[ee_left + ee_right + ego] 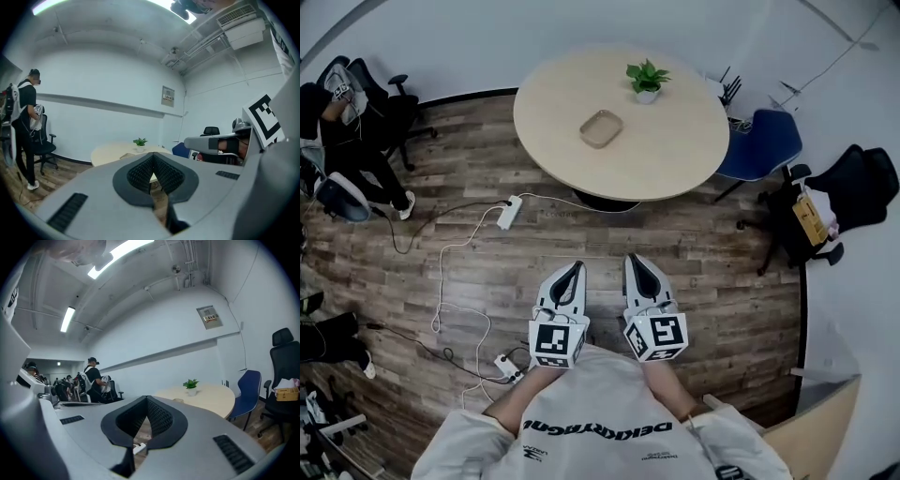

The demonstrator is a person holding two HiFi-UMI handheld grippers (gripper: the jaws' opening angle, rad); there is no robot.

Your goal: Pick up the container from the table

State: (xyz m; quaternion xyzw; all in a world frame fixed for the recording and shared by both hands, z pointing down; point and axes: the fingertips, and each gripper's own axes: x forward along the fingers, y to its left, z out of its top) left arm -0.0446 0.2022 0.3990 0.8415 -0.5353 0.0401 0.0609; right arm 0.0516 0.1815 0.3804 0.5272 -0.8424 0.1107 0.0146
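Left gripper (575, 268) and right gripper (634, 262), each in one of the person's hands, hang side by side over the wood floor (469, 272), well short of the near edge of the round table (675, 159). Both have their jaws pressed together with nothing between them. The container (601, 128), a shallow tan dish with rounded corners, lies flat on the tabletop a little towards the far side of its middle. It sits near the potted plant (647, 81) by the far edge but apart from it, and it looks empty from above. Judging by its low wall and thin rim, it is probably light and stiff, of moulded plastic or pressed fibre, and not notably fragile. Its smooth underside may slide on the pale tabletop if nudged. The likeliest hold is a pinch on the rim of the side nearest the person, one jaw inside the wall and one outside. The dish seems too wide and too low to clamp across, and a grip on one side may let it tip.
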